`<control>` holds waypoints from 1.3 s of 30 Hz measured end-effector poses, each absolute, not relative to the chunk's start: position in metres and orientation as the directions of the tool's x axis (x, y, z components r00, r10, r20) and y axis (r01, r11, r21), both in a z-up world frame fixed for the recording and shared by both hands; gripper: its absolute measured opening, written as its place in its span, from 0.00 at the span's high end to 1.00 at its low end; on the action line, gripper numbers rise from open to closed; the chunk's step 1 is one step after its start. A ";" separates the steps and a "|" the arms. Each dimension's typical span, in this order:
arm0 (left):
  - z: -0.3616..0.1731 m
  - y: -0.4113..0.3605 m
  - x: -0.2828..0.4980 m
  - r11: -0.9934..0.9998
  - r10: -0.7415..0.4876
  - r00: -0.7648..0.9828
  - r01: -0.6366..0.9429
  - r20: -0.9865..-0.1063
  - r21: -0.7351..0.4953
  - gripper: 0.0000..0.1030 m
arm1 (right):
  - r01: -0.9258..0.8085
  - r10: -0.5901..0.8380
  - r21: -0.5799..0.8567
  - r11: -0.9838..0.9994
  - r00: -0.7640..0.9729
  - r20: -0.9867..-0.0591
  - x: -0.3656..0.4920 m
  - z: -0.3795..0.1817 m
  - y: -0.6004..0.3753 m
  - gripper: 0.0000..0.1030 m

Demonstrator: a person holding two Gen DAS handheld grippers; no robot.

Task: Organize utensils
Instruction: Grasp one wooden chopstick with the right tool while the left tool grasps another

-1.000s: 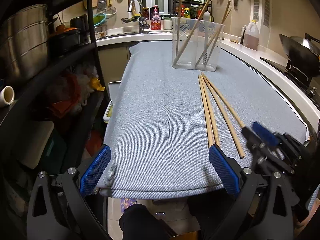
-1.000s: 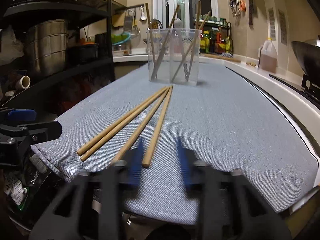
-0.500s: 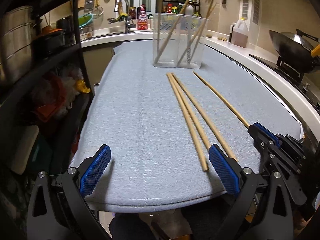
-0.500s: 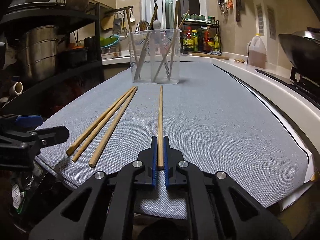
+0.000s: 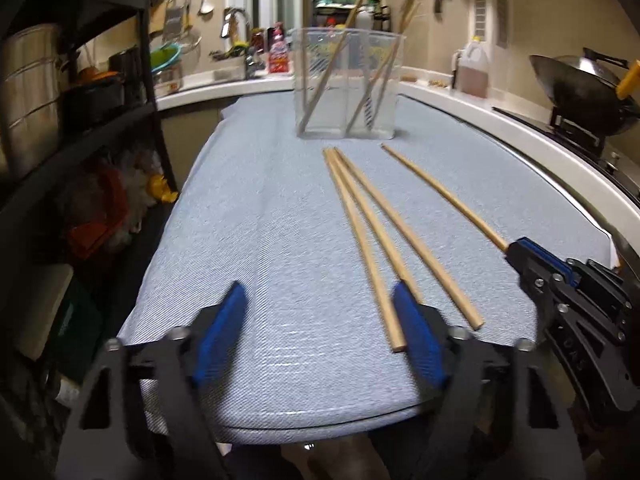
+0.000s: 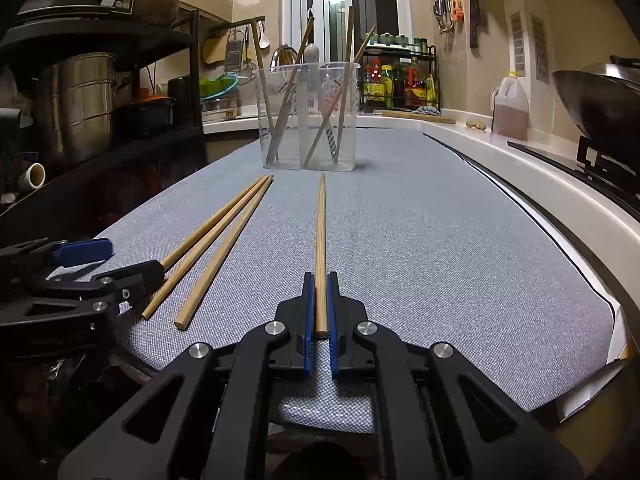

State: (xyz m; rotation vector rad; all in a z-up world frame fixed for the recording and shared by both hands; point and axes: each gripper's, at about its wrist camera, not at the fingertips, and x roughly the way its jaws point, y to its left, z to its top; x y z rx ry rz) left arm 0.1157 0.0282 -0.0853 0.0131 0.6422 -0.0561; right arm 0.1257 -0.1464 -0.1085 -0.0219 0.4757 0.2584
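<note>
Three chopsticks [image 5: 372,240] on grey cloth [image 5: 260,240], right hand-held gripper [image 6: 320,300] clamping fourth chopstick [image 6: 321,232], left hand-held gripper [image 5: 320,320] narrowing, nothing gripped

Grey-blue cloth [image 5: 256,240] covers the counter. On the left, a black shelf rack [image 6: 120,40] carries a steel pot [image 6: 80,104]. Along the right sits an oil jug [image 6: 510,108] near a dark wok [image 6: 600,104], with a bottle rack [image 6: 400,80] at the back.
</note>
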 end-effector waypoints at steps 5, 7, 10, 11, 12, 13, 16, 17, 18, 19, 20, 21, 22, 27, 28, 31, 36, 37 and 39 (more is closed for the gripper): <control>-0.085 0.021 0.116 0.995 -0.083 0.805 0.104 -0.587 0.003 0.91 | -0.253 0.244 0.042 0.967 0.858 -0.451 0.126 -0.108 -0.147 0.94; -0.086 0.019 0.115 0.994 -0.082 0.807 0.105 -0.585 0.005 0.93 | -0.256 0.244 0.037 0.966 0.857 -0.454 0.126 -0.108 -0.148 0.94; -0.086 0.021 0.116 0.994 -0.089 0.806 0.105 -0.586 -0.006 0.93 | -0.256 0.246 0.043 0.966 0.850 -0.466 0.128 -0.106 -0.148 0.94; -0.085 0.021 0.116 0.994 -0.090 0.804 0.106 -0.588 -0.008 0.93 | -0.256 0.246 0.044 0.966 0.848 -0.469 0.128 -0.105 -0.147 0.94; -0.085 0.022 0.116 0.994 -0.092 0.802 0.107 -0.590 -0.010 0.93 | -0.256 0.244 0.041 0.966 0.846 -0.474 0.129 -0.105 -0.147 0.94; -0.085 0.022 0.116 0.994 -0.094 0.798 0.108 -0.595 -0.011 0.93 | -0.256 0.242 0.036 0.966 0.843 -0.480 0.130 -0.104 -0.146 0.94; -0.081 0.025 0.114 0.993 -0.100 0.790 0.112 -0.604 -0.018 0.94 | -0.253 0.238 0.040 0.967 0.830 -0.504 0.131 -0.100 -0.146 0.94; -0.078 0.026 0.113 0.994 -0.099 0.793 0.112 -0.601 -0.016 0.94 | -0.249 0.234 0.040 0.968 0.829 -0.508 0.130 -0.099 -0.146 0.94; -0.075 0.027 0.111 0.994 -0.099 0.796 0.111 -0.597 -0.017 0.94 | -0.246 0.231 0.037 0.968 0.830 -0.508 0.128 -0.098 -0.147 0.94; -0.071 0.028 0.109 0.994 -0.099 0.800 0.110 -0.592 -0.018 0.94 | -0.245 0.228 0.036 0.969 0.830 -0.509 0.127 -0.097 -0.148 0.94; -0.068 0.029 0.108 0.994 -0.102 0.802 0.111 -0.588 -0.021 0.94 | -0.242 0.227 0.037 0.969 0.830 -0.509 0.124 -0.095 -0.149 0.94; -0.063 0.030 0.107 0.994 -0.105 0.806 0.111 -0.582 -0.026 0.94 | -0.241 0.227 0.038 0.970 0.832 -0.506 0.123 -0.092 -0.150 0.94; -0.059 0.031 0.105 0.993 -0.107 0.812 0.111 -0.573 -0.028 0.94 | -0.240 0.226 0.036 0.970 0.837 -0.499 0.120 -0.088 -0.151 0.94; -0.036 0.032 0.097 0.993 -0.114 0.840 0.115 -0.531 -0.032 0.94 | -0.243 0.225 0.018 0.970 0.865 -0.448 0.106 -0.068 -0.156 0.94; -0.032 0.033 0.095 0.993 -0.115 0.845 0.116 -0.522 -0.030 0.94 | -0.244 0.230 0.024 0.969 0.871 -0.434 0.103 -0.062 -0.158 0.94; -0.015 0.033 0.089 0.993 -0.115 0.866 0.118 -0.488 -0.024 0.94 | -0.244 0.236 0.034 0.969 0.883 -0.405 0.097 -0.047 -0.162 0.94; 0.007 0.035 0.084 0.992 -0.115 0.890 0.124 -0.441 -0.009 0.94 | -0.252 0.252 0.048 0.967 0.899 -0.357 0.094 -0.025 -0.164 0.94; 0.011 0.035 0.084 0.992 -0.115 0.893 0.124 -0.434 -0.008 0.94 | -0.255 0.255 0.049 0.966 0.901 -0.352 0.094 -0.022 -0.164 0.94; 0.014 0.037 0.085 0.992 -0.115 0.896 0.122 -0.429 -0.011 0.94 | -0.258 0.259 0.049 0.965 0.903 -0.344 0.094 -0.015 -0.163 0.94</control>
